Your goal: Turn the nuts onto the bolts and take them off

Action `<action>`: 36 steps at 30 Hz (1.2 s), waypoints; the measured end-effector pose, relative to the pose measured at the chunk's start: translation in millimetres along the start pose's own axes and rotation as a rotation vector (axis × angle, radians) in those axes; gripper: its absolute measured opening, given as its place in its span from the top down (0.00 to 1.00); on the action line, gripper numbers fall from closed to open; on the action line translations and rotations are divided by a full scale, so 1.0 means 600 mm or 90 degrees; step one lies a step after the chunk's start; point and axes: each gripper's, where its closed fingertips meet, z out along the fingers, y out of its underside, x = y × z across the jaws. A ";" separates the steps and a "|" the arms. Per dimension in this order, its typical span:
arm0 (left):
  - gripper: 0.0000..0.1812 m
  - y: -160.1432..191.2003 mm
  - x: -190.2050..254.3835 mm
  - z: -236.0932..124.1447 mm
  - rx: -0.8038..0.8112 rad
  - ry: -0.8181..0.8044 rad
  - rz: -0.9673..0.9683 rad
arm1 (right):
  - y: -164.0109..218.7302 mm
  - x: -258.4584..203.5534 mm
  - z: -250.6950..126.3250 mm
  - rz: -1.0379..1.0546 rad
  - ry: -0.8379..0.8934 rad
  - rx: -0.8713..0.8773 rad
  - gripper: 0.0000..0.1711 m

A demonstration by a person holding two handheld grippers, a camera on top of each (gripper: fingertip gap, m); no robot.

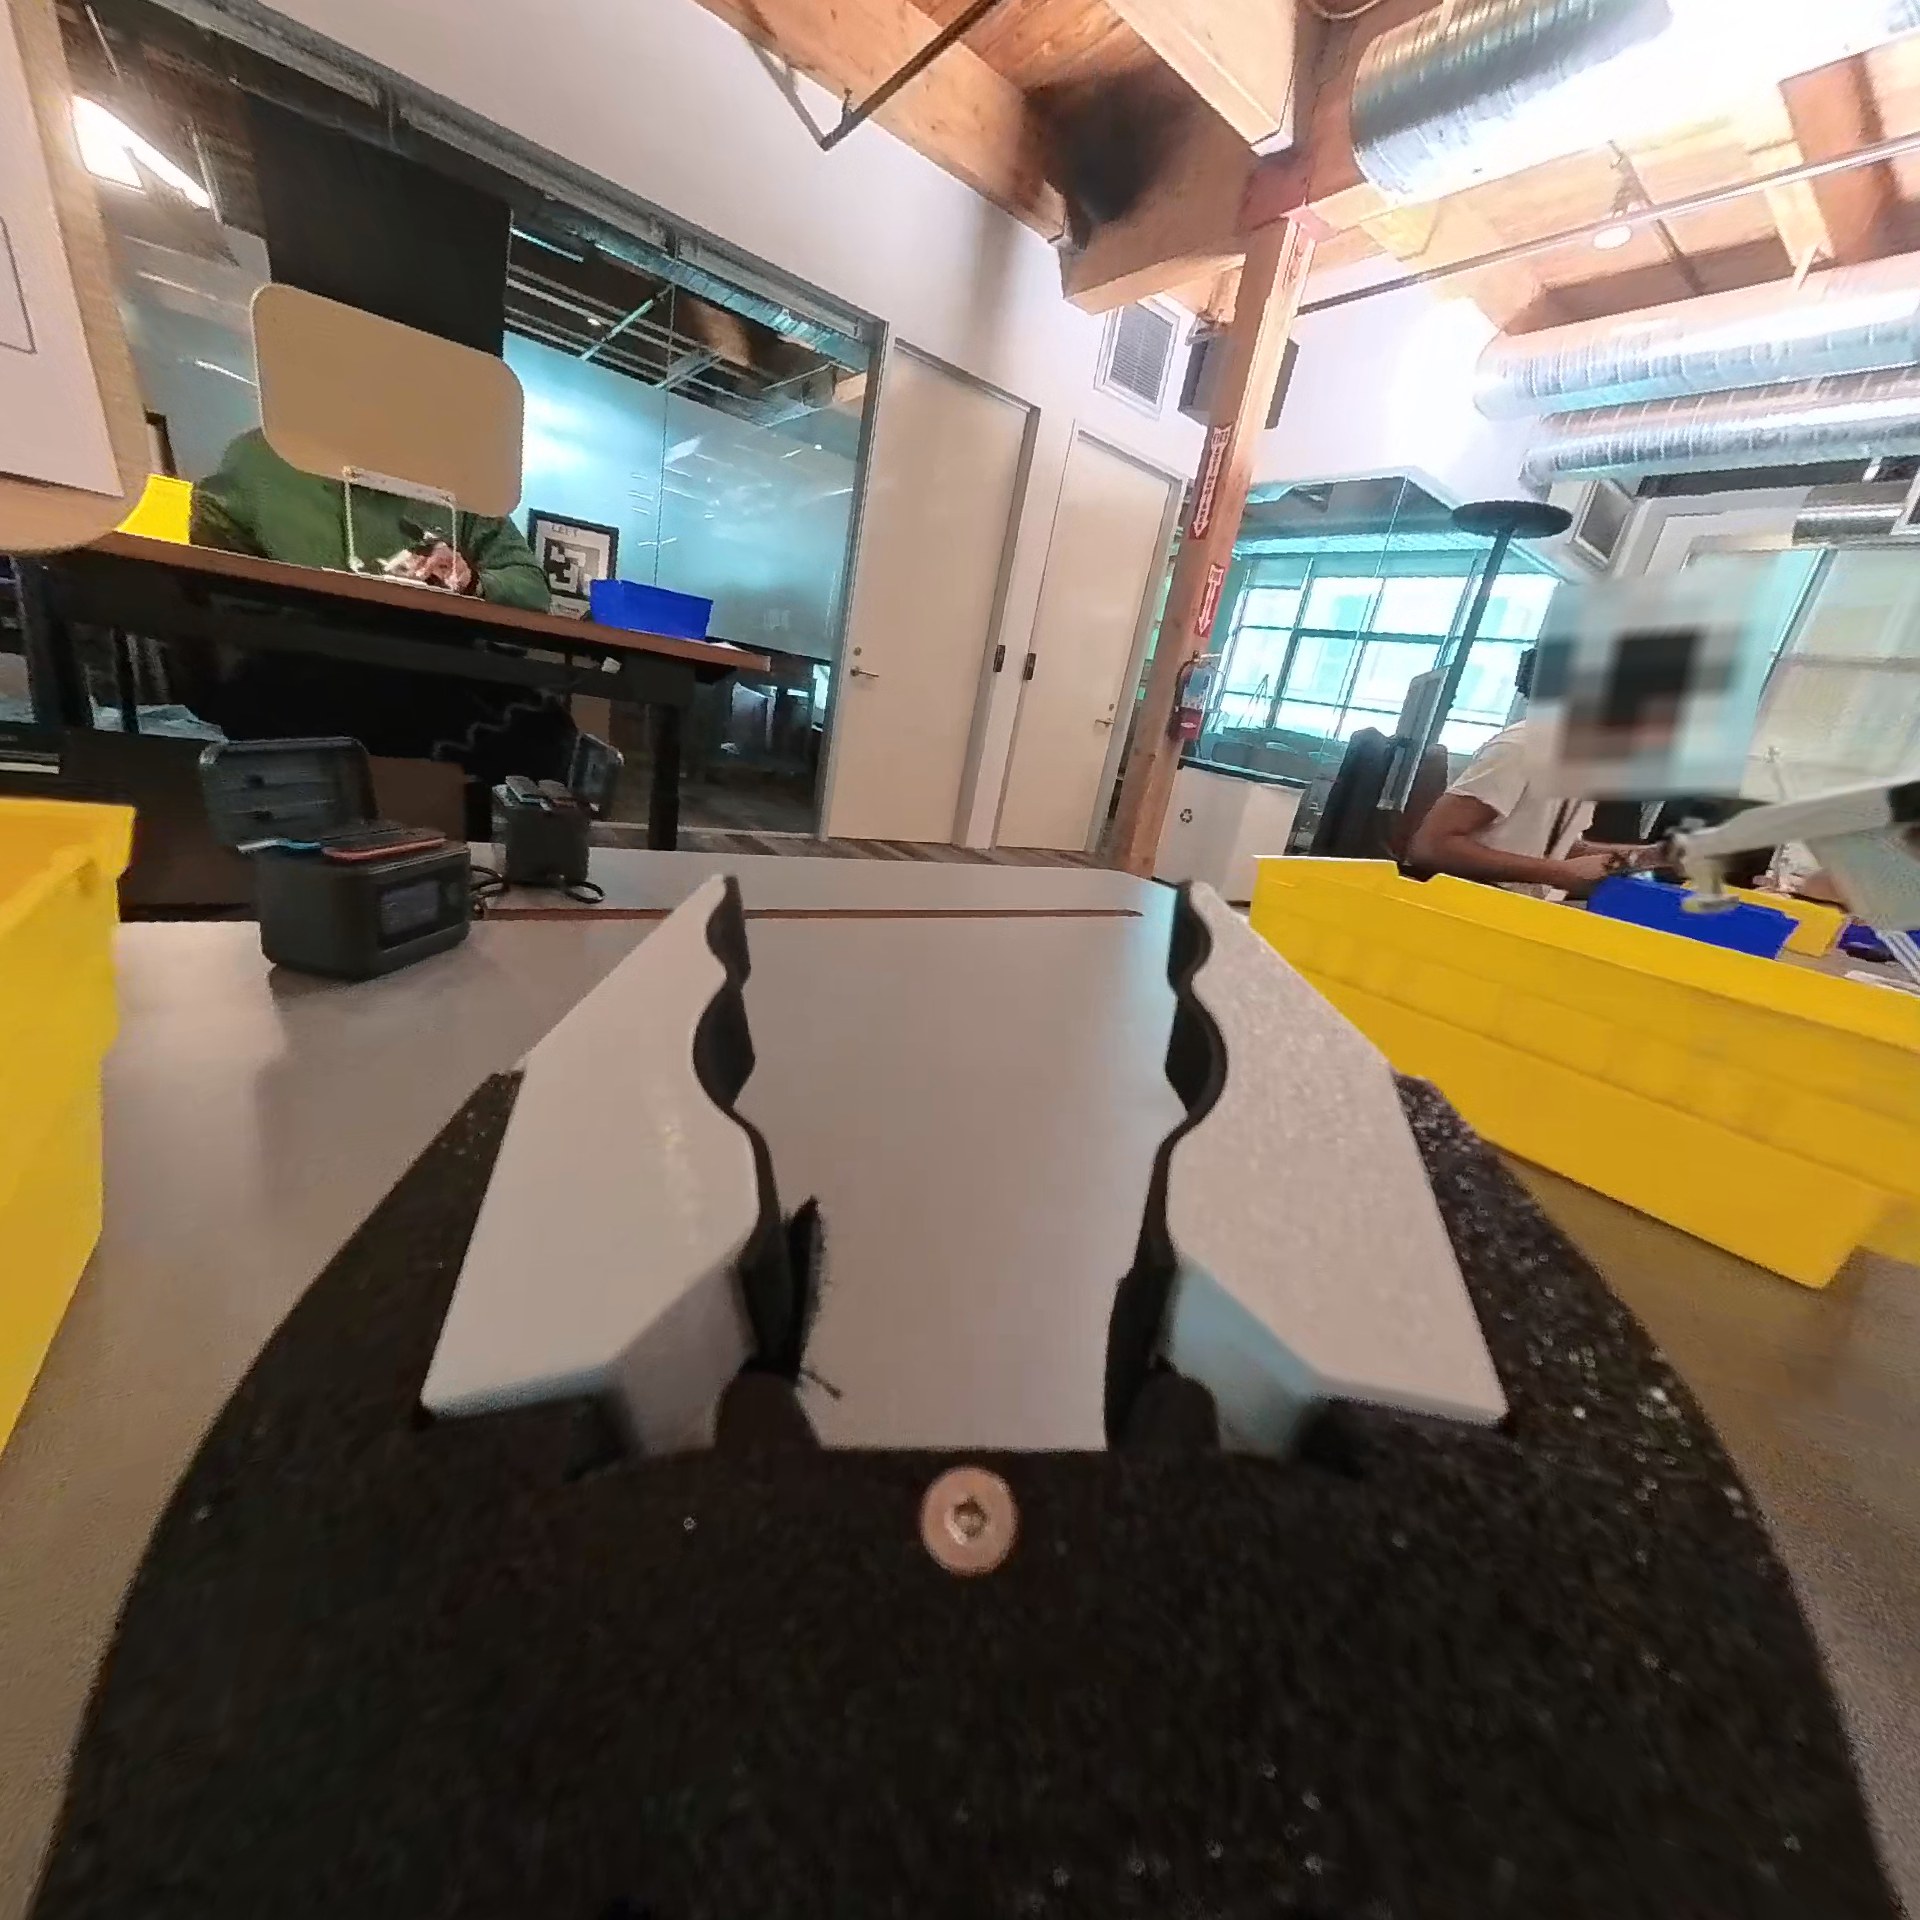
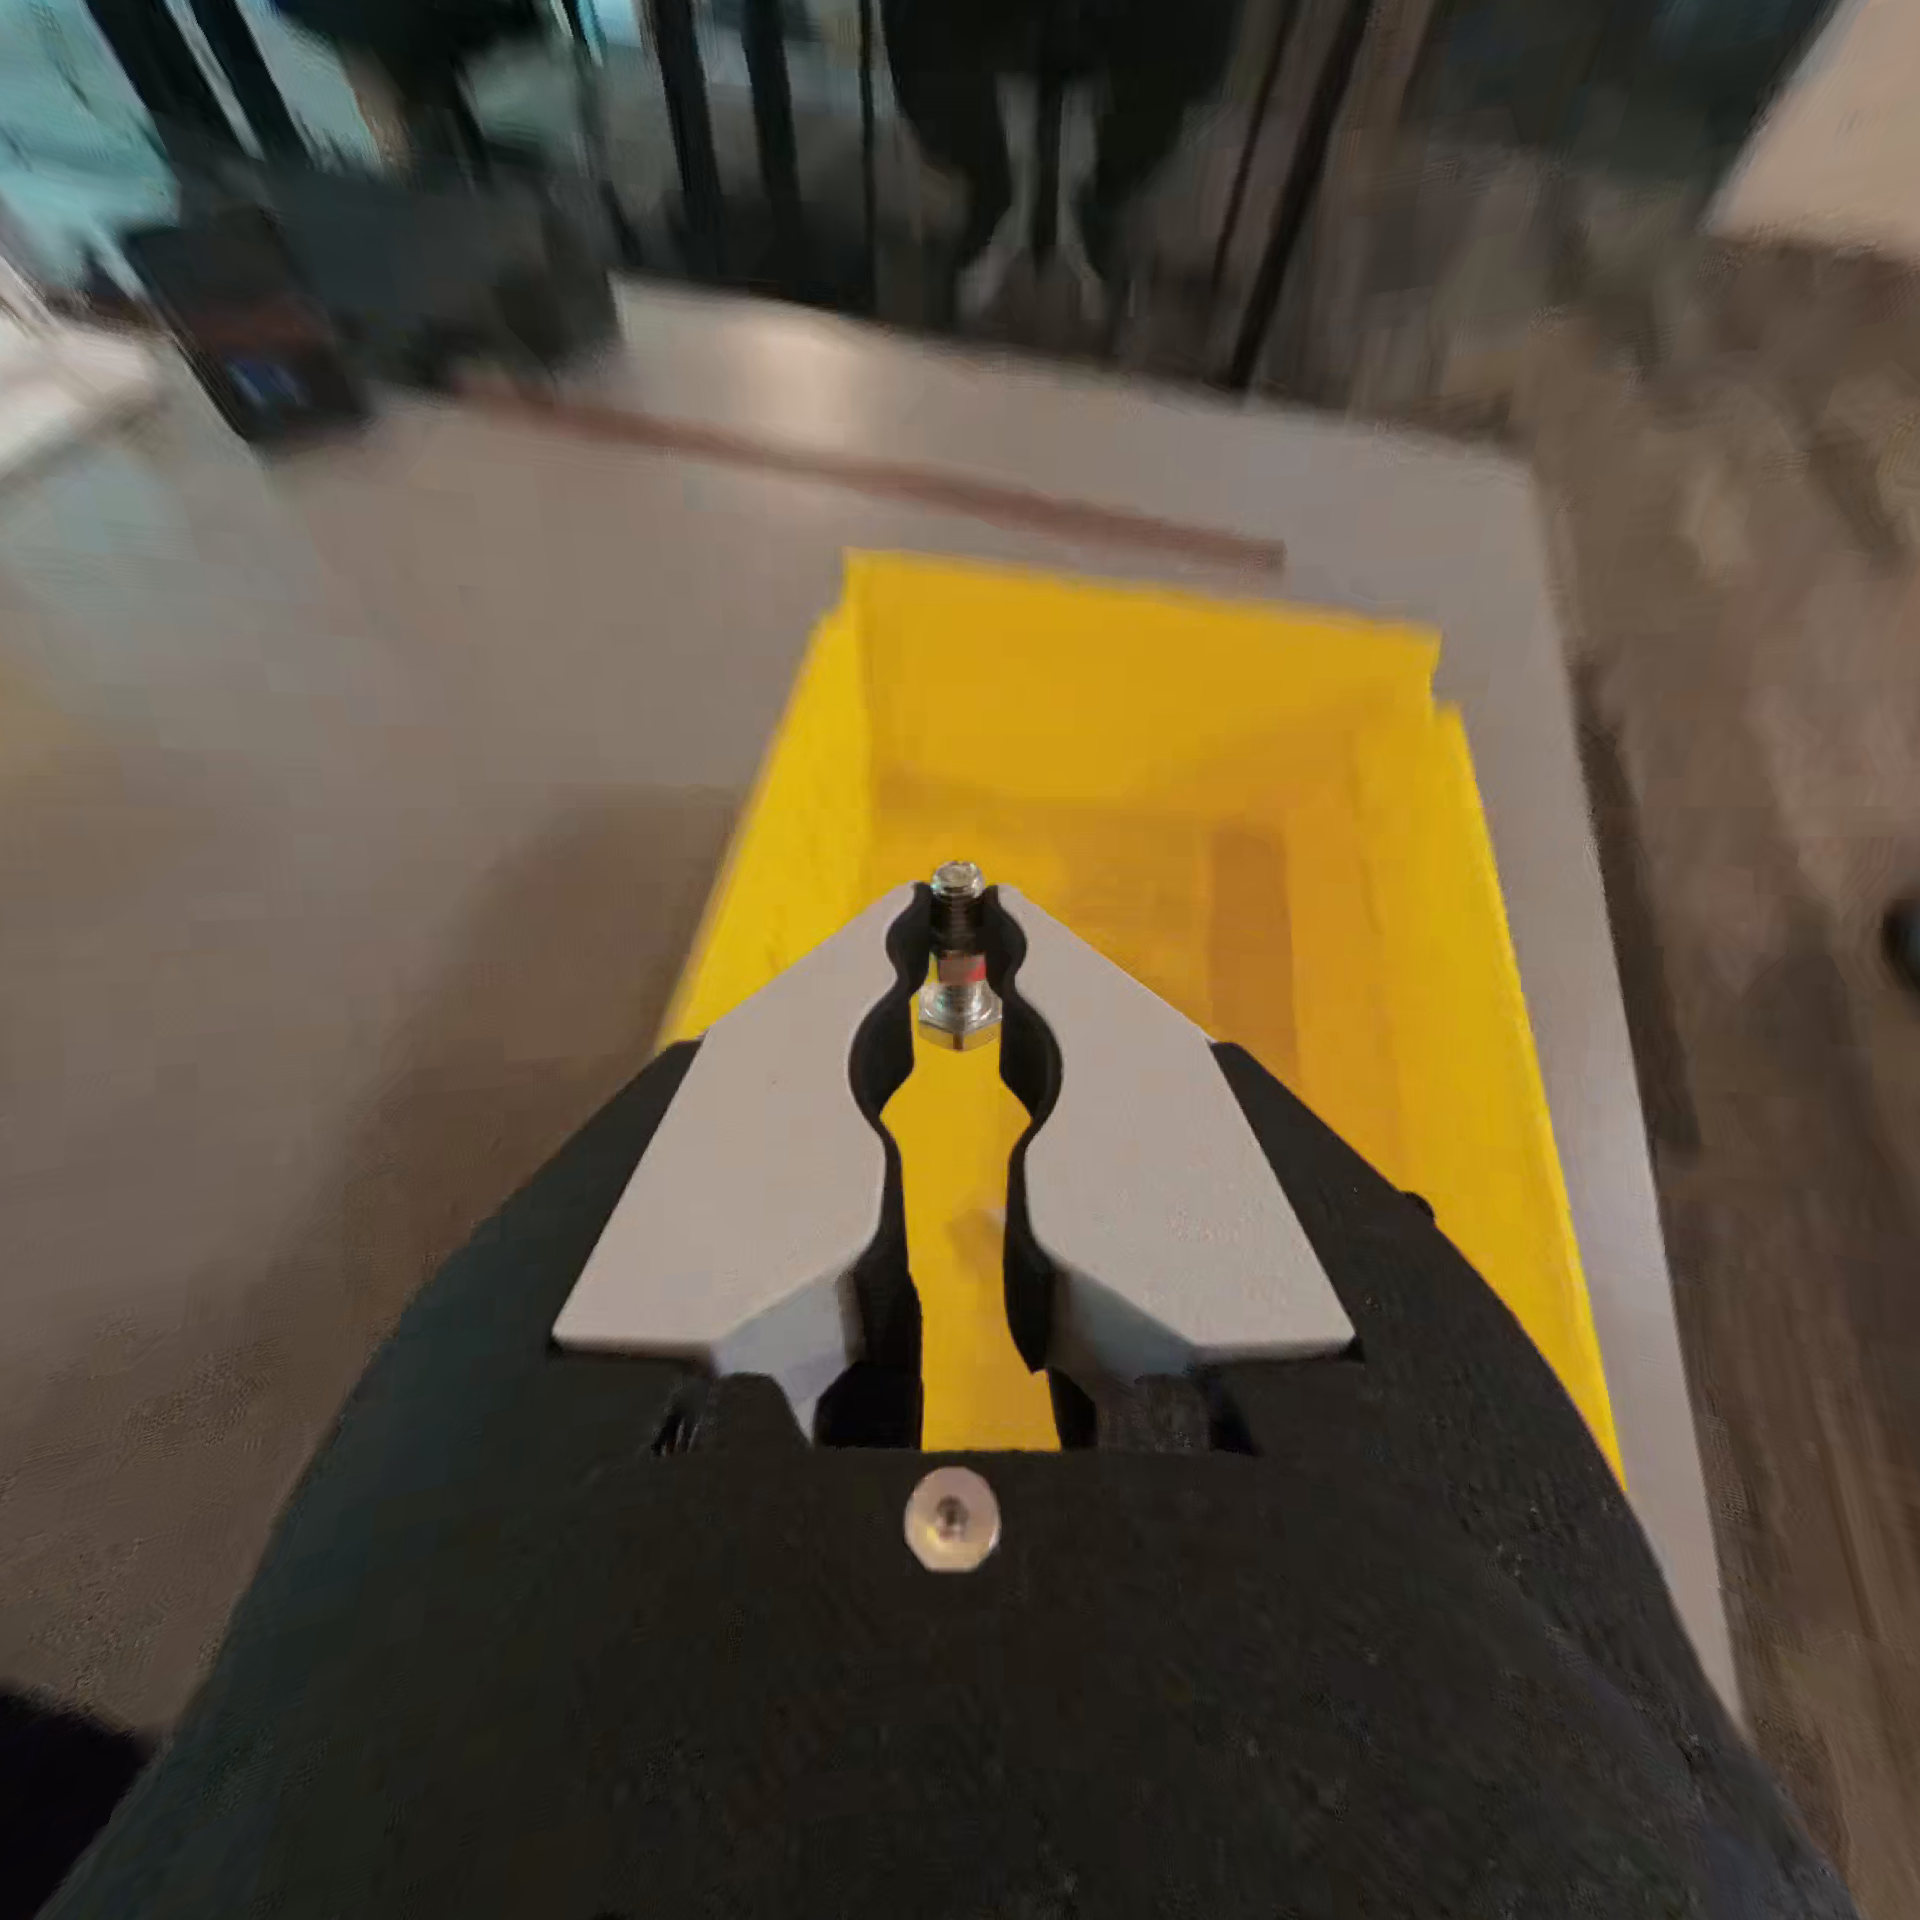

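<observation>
My right gripper (image 2: 956,909) is shut on a small silver bolt (image 2: 954,987) and holds it above the open yellow bin (image 2: 1143,727). The bolt lies along the fingers, hex head toward the camera, with a silver nut (image 2: 956,881) at its far end just past the fingertips. My left gripper (image 1: 956,894) is open and empty, low over the grey table (image 1: 956,1091), with nothing between its fingers. No loose nuts or bolts show in the left wrist view. The right wrist view is motion-blurred.
A long yellow bin (image 1: 1558,1049) lies to the right of my left gripper and another yellow bin (image 1: 52,987) stands at the left edge. A black charger case (image 1: 353,894) sits at the back left of the table. People sit at desks beyond. Some 40 centimeters of space lies between my two pairs of fingers.
</observation>
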 end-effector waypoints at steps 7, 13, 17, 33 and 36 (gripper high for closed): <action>0.57 0.019 0.033 0.010 -0.044 0.028 0.097 | 0.151 0.075 0.053 0.033 -0.002 -0.285 0.96; 0.58 0.042 0.052 0.017 -0.093 0.043 0.168 | 0.214 0.098 0.086 0.016 0.019 -0.405 0.94; 0.58 0.055 0.053 0.020 -0.122 0.036 0.206 | 0.195 0.110 0.084 -0.002 0.087 -0.344 0.77; 0.59 0.049 0.047 0.017 -0.110 0.027 0.194 | 0.024 0.162 -0.138 -0.082 0.352 0.233 0.66; 0.55 0.041 0.038 0.014 -0.096 -0.001 0.207 | 0.064 0.179 -0.167 -0.053 0.378 0.253 0.65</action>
